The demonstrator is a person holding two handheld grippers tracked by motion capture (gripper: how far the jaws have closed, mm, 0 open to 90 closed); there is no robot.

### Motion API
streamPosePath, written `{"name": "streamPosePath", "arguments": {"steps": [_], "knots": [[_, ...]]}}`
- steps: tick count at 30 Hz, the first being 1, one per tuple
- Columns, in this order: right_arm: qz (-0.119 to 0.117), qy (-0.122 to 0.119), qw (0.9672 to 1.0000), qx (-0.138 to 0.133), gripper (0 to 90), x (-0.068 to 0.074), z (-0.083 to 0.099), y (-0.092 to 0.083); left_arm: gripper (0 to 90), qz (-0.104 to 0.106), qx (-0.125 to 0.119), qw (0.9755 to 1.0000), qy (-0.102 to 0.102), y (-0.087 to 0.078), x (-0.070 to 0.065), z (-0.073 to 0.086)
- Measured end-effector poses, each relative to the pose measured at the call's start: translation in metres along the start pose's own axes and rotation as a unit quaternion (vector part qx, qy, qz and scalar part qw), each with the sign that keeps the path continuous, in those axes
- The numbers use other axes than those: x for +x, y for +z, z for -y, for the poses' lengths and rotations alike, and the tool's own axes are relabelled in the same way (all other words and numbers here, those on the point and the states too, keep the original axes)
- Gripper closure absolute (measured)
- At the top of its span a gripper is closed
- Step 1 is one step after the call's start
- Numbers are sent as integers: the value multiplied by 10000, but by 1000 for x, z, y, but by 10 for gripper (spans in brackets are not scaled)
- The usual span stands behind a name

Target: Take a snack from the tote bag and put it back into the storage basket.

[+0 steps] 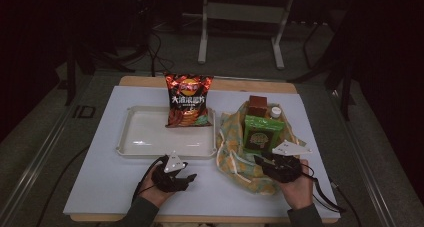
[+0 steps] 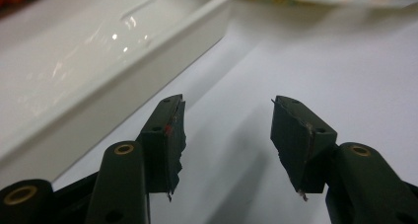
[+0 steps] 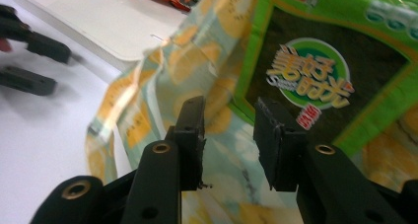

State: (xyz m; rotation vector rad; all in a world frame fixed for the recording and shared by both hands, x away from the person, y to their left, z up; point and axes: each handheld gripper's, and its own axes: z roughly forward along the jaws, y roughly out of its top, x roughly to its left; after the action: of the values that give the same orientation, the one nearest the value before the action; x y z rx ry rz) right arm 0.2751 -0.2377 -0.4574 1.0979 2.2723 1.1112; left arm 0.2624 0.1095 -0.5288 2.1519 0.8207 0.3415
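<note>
The chip bag (image 1: 187, 101) already stands in the tray (image 1: 131, 146). My right claw (image 3: 229, 123), parted and empty, nears the green packet (image 1: 257, 133) in the cloth bag (image 1: 231, 159) near the tabletop's right edge; my left claw (image 2: 224, 130) is wide, empty.

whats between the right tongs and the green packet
Only a fold of the yellow-patterned cloth bag. In the right gripper view the open right tongs hang just short of the green packet, with nothing else in the gap.
</note>
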Motion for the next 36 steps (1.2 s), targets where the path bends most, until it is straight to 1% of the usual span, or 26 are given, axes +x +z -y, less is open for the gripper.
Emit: {"name": "streamPosePath", "arguments": {"steps": [1,3,4,6,7,8,10,11,12,13,15,17,18,19,21,23,25,27,28,30,33,35,36], "knots": [[5,-2,10000,-13,646,-1,1,-1,462,47,-63,9999,67,-2,-4,-5],[5,29,10000,-29,647,-5,6,-3,462,85,-116,9997,174,-6,-7,-13],[14,48,10000,-25,647,-6,8,-3,463,110,-161,9996,198,-7,-9,-16],[25,91,10000,-8,646,-10,11,-4,463,160,-212,9992,309,-9,-11,-26],[29,108,9999,-17,646,-11,11,-4,463,210,-244,9988,378,-9,-13,-35],[58,148,9999,-36,646,-13,12,-4,463,234,-247,9985,425,-9,-13,-40],[73,175,9998,-74,645,-16,12,-5,463,304,-289,9979,489,-9,-13,-51],[68,188,9998,-99,645,-17,12,-6,463,380,-351,9975,483,-9,-13,-60],[75,188,9997,-125,645,-18,12,-6,463,410,-374,9973,484,-9,-11,-65],[79,215,9997,-121,645,-19,12,-7,463,443,-431,9969,494,-7,-10,-74],[86,251,9996,-126,645,-20,13,-7,463,505,-448,9961,564,-7,-7,-85],[78,256,9995,-136,645,-21,13,-8,464,600,-527,9954,534,-7,-1,-97],[67,265,9995,-134,645,-22,13,-8,465,602,-551,9952,533,-8,1,-101],[55,279,9995,-141,645,-23,13,-8,467,642,-580,9949,525,-7,6,-109],[35,297,9994,-166,644,-23,13,-8,467,653,-602,9948,500,-6,13,-117],[31,311,9994,-168,644,-24,13,-8,456,663,-654,9947,431,-4,21,-125],[7,346,9992,-191,643,-24,13,-9,447,650,-698,9945,429,-3,28,-135],[1,354,9992,-203,643,-25,13,-10,446,650,-723,9942,453,-1,32,-142],[-4,354,9992,-211,643,-25,13,-10,446,670,-733,9941,431,0,33,-145],[-11,368,9991,-213,643,-26,13,-10,445,649,-742,9940,479,2,36,-152],[-23,370,9991,-223,643,-26,13,-10,443,697,-763,9932,541,5,39,-164],[-34,368,9990,-239,643,-26,13,-11,436,785,-752,9925,554,7,41,-172],[-41,381,9990,-250,642,-27,12,-11,433,796,-746,9923,579,8,41,-175]]}}
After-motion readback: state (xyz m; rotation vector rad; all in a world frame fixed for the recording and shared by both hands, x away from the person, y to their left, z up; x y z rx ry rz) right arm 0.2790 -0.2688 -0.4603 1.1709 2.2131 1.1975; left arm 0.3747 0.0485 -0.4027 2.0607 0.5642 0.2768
